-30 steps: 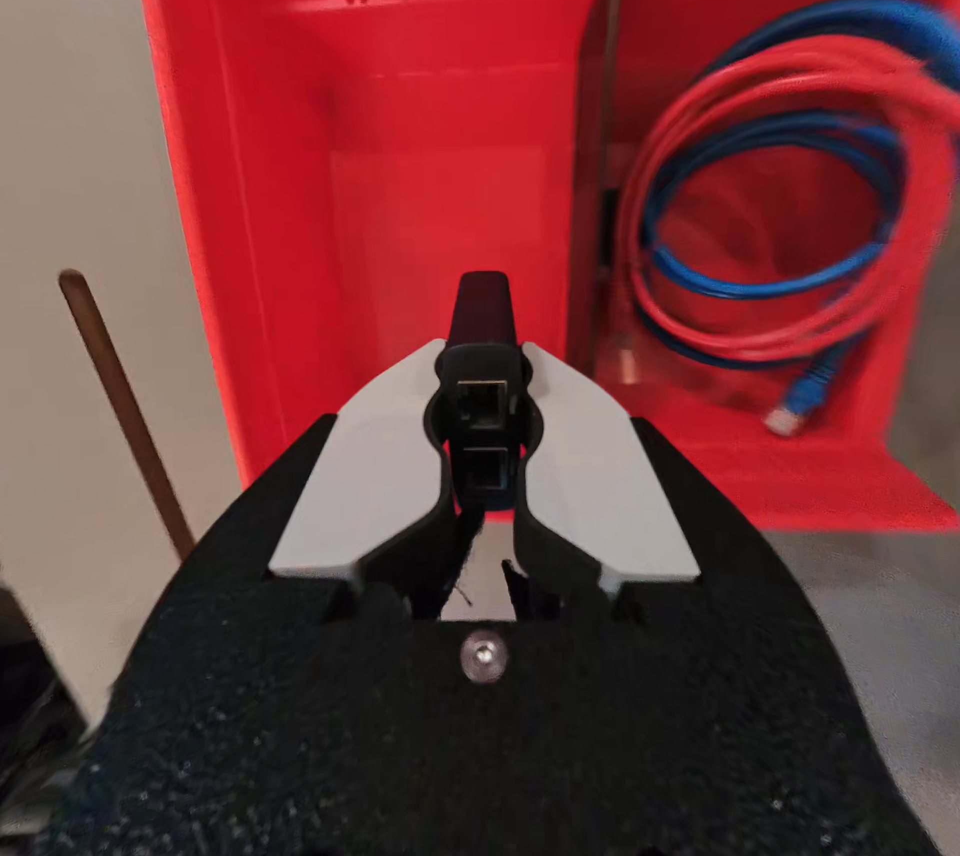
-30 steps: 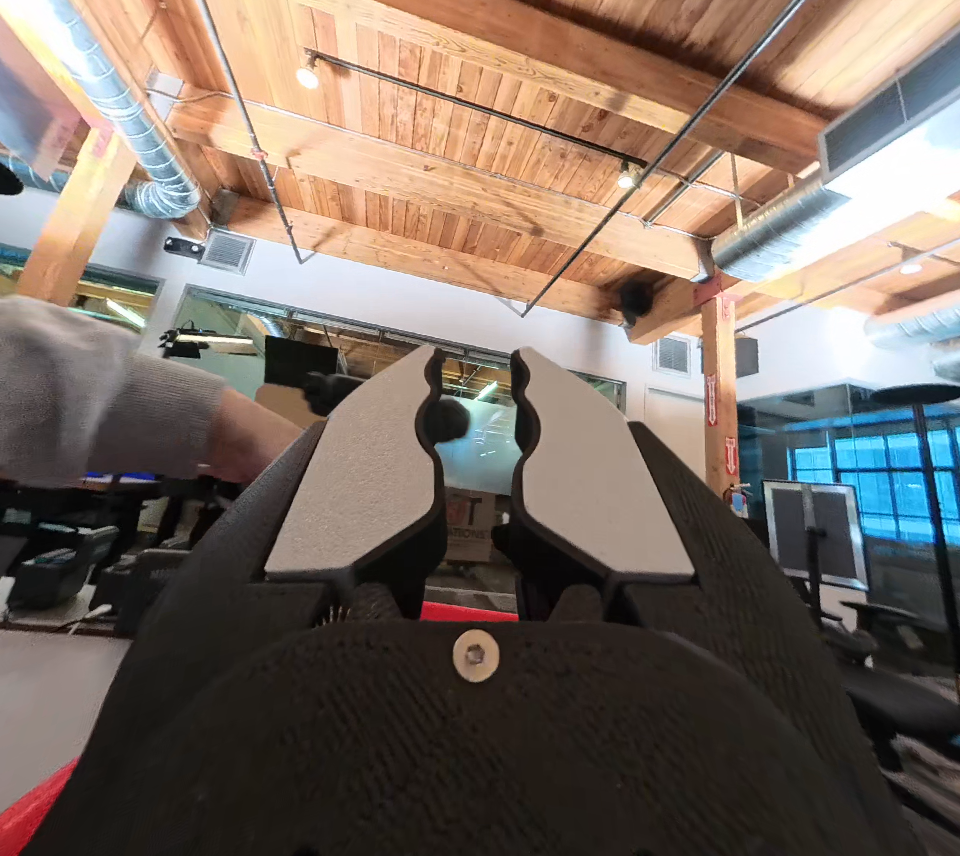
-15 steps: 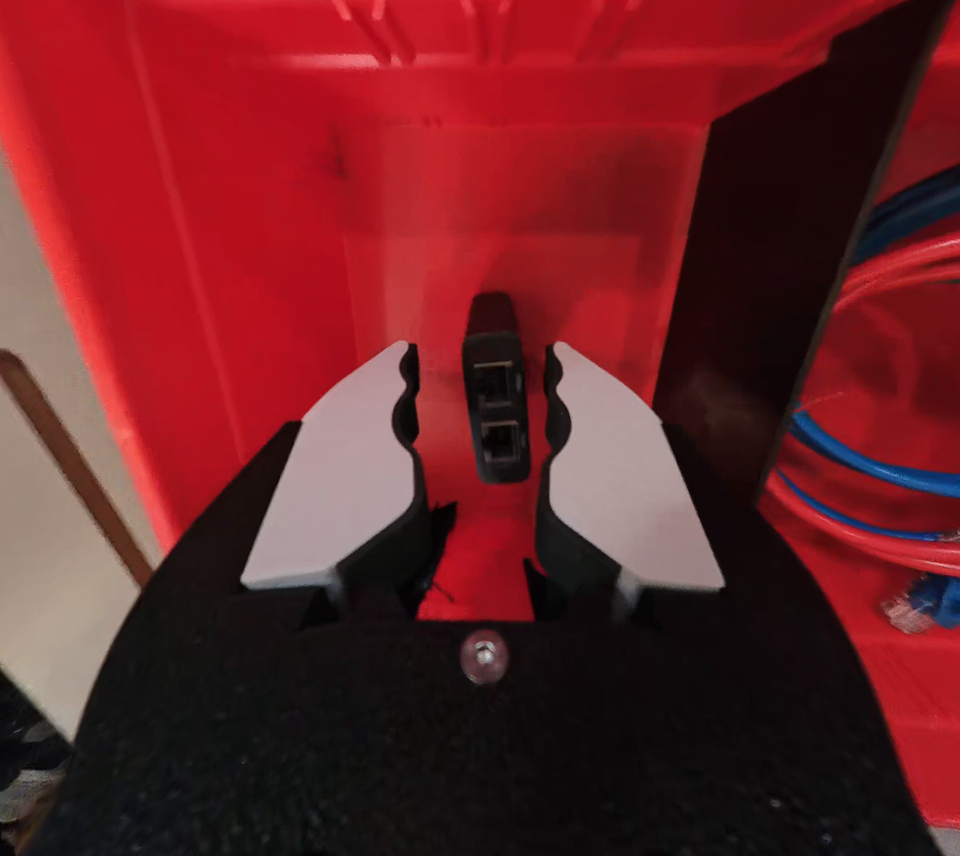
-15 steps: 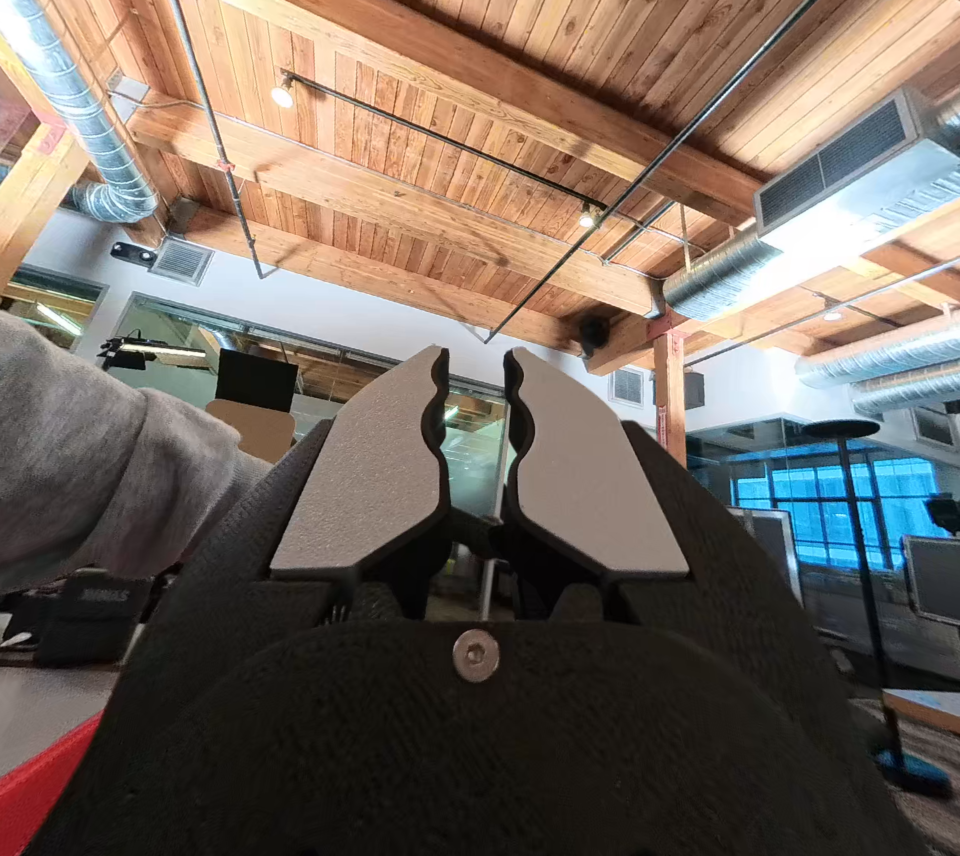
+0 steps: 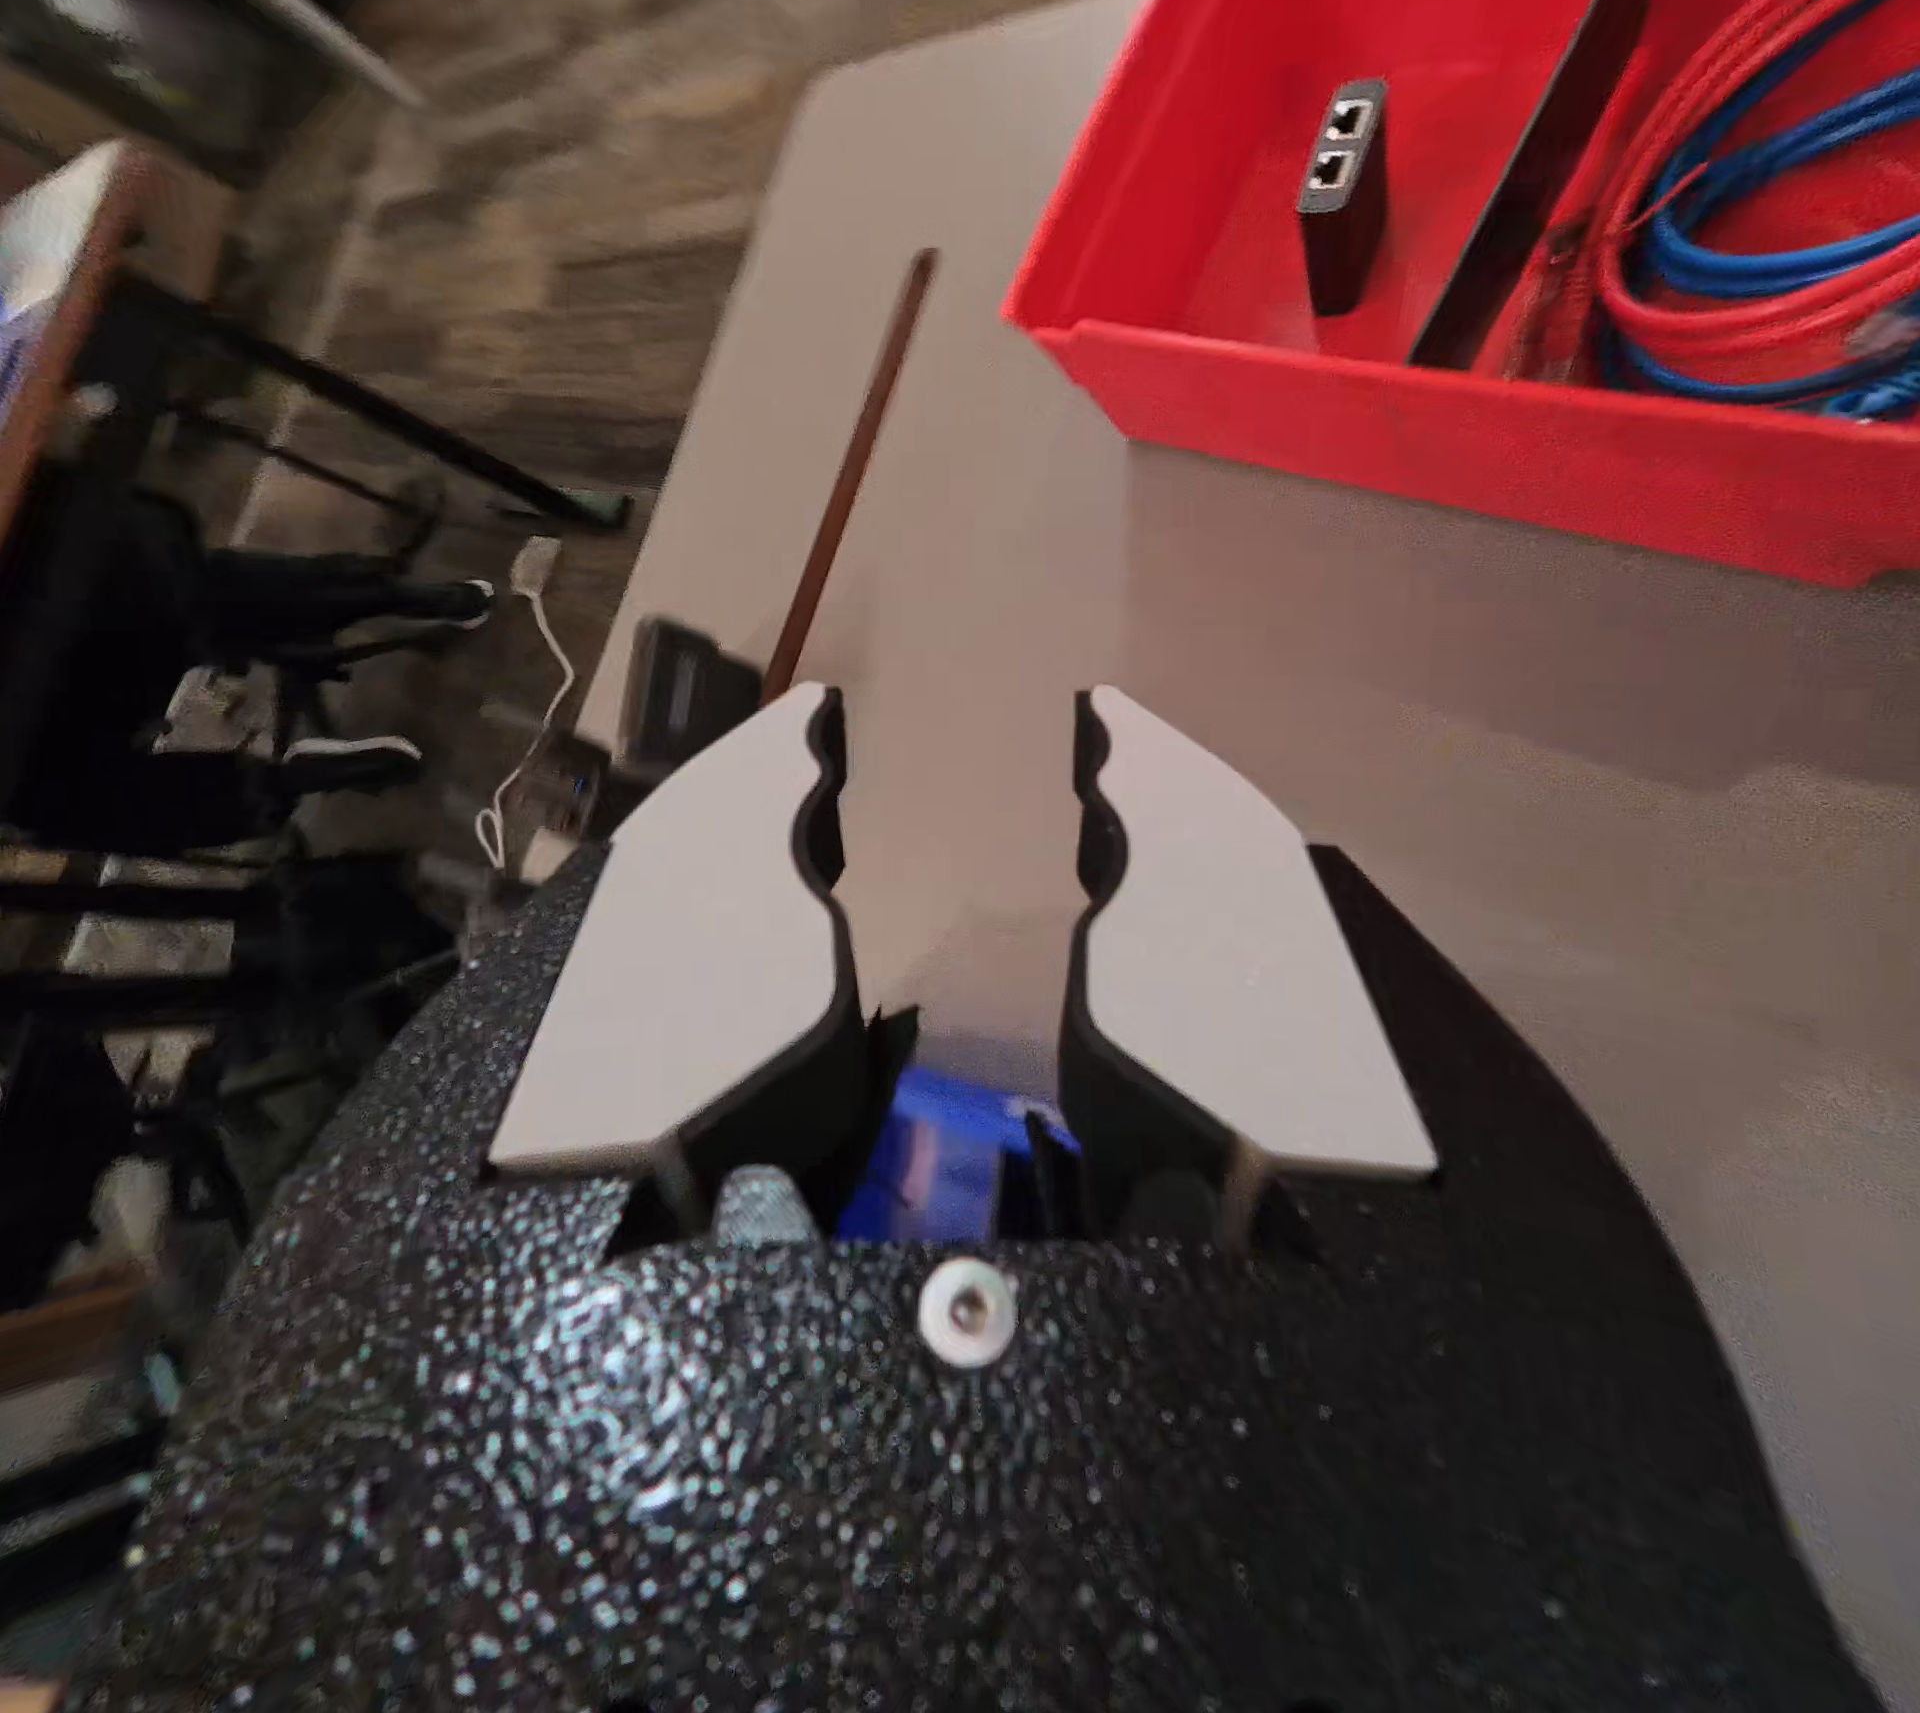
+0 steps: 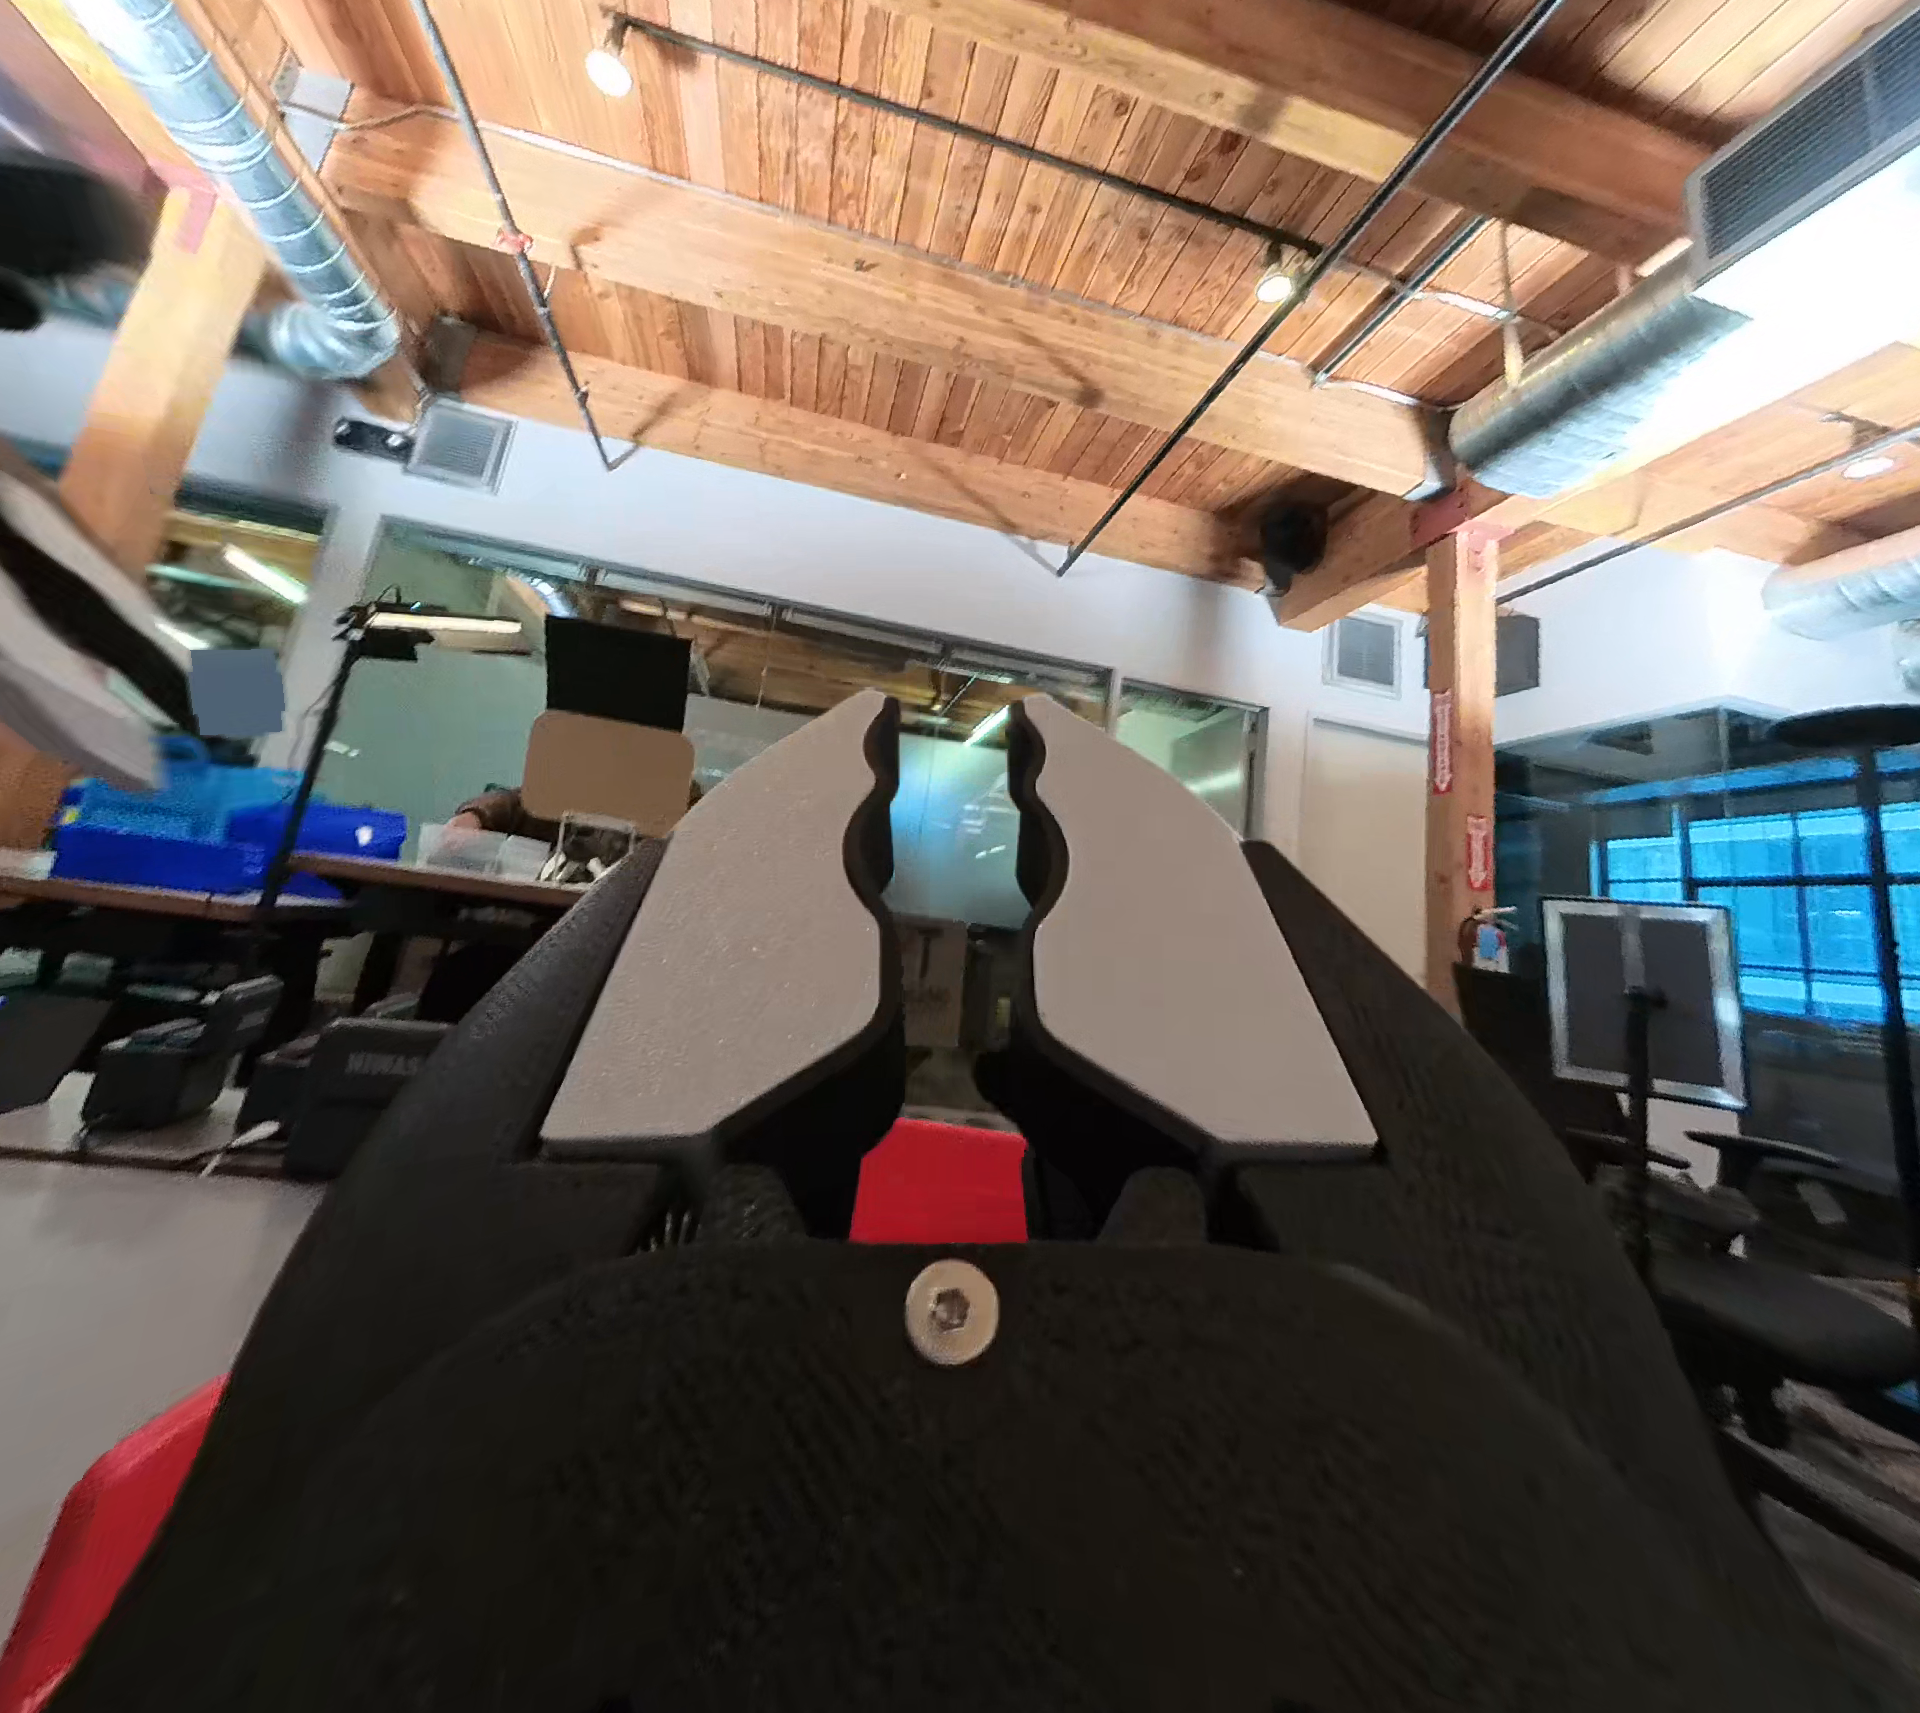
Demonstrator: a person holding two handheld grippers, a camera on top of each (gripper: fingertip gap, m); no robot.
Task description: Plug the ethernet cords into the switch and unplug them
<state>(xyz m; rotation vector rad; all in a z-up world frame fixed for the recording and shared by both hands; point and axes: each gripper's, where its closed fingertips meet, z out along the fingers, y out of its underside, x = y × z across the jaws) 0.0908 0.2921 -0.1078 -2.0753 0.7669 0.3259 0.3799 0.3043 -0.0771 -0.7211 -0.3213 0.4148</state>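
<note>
Bin, red plastic, sits on a pale grey table toward the upper right of the left wrist view, split into two compartments by a dark upright divider. Left compartment: one small black adapter block with two network ports on its upper face, lying alone on the red floor just beside the divider, not clearly touching it. Right compartment: coiled red cable and coiled blue cable tangled together, a blurred connector end near the bin's front wall. Left gripper is well apart from the bin, over bare tabletop, its grey fingers spread wide with nothing between them. A thin brown groove or strip runs along the table ahead of the left finger. Something blue shows low between the finger bases, too blurred to identify. Table edge at left, with dark chairs and a white cord on the floor beyond, all smeared. Right gripper points up and out across the room toward a wooden plank ceiling; its fingers stand a narrow gap apart, not meeting, holding nothing. A red edge shows between its finger bases and again at lower left. Blue bins are stacked on a far table at left; their contents cannot be made out.
</note>
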